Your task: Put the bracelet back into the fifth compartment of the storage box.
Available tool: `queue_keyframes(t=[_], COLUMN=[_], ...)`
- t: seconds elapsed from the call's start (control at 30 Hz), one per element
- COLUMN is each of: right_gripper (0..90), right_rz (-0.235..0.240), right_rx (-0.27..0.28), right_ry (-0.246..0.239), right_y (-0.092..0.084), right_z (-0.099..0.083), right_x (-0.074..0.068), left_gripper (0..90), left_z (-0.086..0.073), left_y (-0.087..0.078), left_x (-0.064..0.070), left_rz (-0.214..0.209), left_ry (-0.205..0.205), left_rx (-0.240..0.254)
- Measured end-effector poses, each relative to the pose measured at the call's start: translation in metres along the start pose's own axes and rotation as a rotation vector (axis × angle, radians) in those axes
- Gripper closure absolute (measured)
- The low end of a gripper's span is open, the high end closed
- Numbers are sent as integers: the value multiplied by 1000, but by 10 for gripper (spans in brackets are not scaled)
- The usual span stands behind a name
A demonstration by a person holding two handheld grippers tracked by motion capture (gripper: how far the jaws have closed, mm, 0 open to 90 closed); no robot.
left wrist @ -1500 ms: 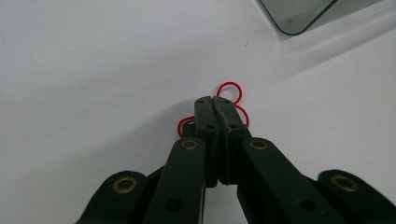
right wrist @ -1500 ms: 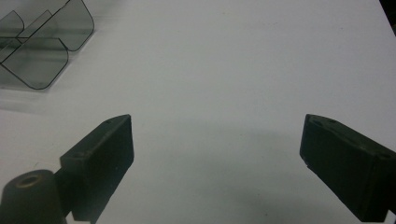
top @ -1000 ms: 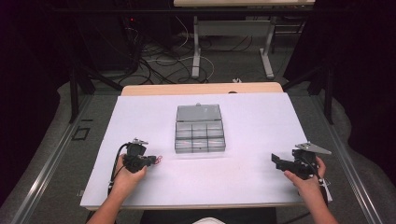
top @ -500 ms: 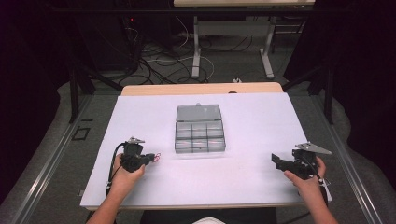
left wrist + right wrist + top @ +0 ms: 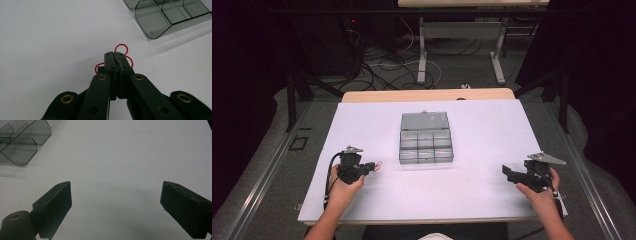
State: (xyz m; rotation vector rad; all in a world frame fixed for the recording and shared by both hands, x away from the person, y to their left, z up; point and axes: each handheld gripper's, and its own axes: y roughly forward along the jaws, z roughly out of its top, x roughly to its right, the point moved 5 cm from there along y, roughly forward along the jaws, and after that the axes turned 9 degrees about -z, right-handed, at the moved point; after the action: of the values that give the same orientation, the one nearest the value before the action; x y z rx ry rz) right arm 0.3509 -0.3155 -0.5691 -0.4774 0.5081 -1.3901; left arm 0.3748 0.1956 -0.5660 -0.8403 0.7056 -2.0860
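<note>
High view: my left gripper (image 5: pixel 373 166) is near-left on the white table (image 5: pixel 482 125), clamped on a red rubber band (image 5: pixel 377 163); compartment box (image 5: pixel 426 137) center, just right & farther.

Left gripper view: jaws pressed together on band (image 5: pixel 121 46).

Right gripper view: my right gripper (image 5: pixel 115 207) has jaws wide apart w/ nothing between.

1 clear compartment box (image 5: pixel 426 138), 1 red rubber band (image 5: pixel 121 50), 2 tongs: left tongs (image 5: pixel 115 60), right tongs (image 5: pixel 116 202)
</note>
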Motion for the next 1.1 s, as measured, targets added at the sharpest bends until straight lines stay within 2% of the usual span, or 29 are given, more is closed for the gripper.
queue_keyframes(t=[0.17, 0.23, 0.33, 0.53, 1.1], right_gripper=[97, 95, 57, 4, 0], right_rz=[0, 10, 16, 37, 19], right_rx=[7, -5, -11, -9, 5], right_ry=[-8, -10, -3, -22, -41], right_y=[2, 2, 2, 3, 2], right_z=[0, 0, 0, 1, 2], right_x=[0, 0, -1, -3, -4], left_gripper=[900, 900, 900, 900, 900], left_z=[1, 1, 2, 3, 5], left_y=[-4, -6, -8, -11, -22], left_x=[-1, -1, -2, -2, 1], left_rz=[0, 2, -5, -2, -12], left_ry=[-6, -5, -7, -13, -12], left_rx=[17, 26, 30, 51, 90])
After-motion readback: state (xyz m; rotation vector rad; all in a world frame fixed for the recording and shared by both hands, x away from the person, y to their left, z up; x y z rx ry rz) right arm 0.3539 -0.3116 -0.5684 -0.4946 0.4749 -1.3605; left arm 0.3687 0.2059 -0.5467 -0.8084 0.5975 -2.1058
